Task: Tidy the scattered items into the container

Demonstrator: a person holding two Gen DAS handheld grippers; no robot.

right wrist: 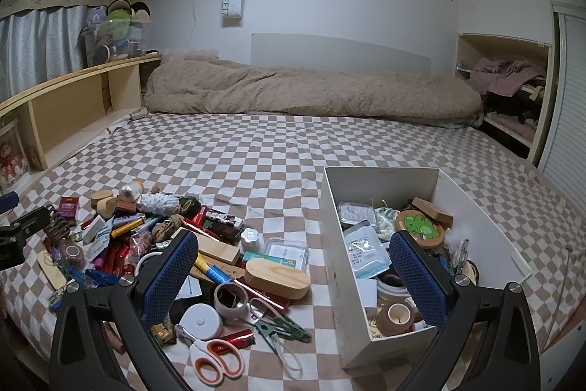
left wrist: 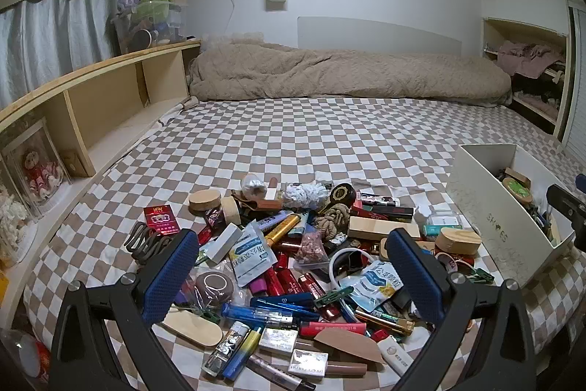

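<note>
We hold our left gripper [left wrist: 293,270] spread wide and empty above the scattered items [left wrist: 293,262] heaped on the checkered bedspread [left wrist: 293,134]. Our right gripper [right wrist: 293,270], also agape and holding nothing, straddles the near wall of the white container [right wrist: 381,171], part-filled beside the heap.

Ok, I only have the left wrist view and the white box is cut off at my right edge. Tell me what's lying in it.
Observer: The right wrist view looks into the white box. A round lid with a green frog picture lies toward the back.
Operator: Give me what's nearest the front wall.
Observer: A roll of tan tape sits there, on its side.
Operator: Now say whether any scissors are lying around.
Observer: Yes, orange-handled scissors lie on the checked sheet left of the box, below the right gripper, whose jaws stand open and empty.
</note>
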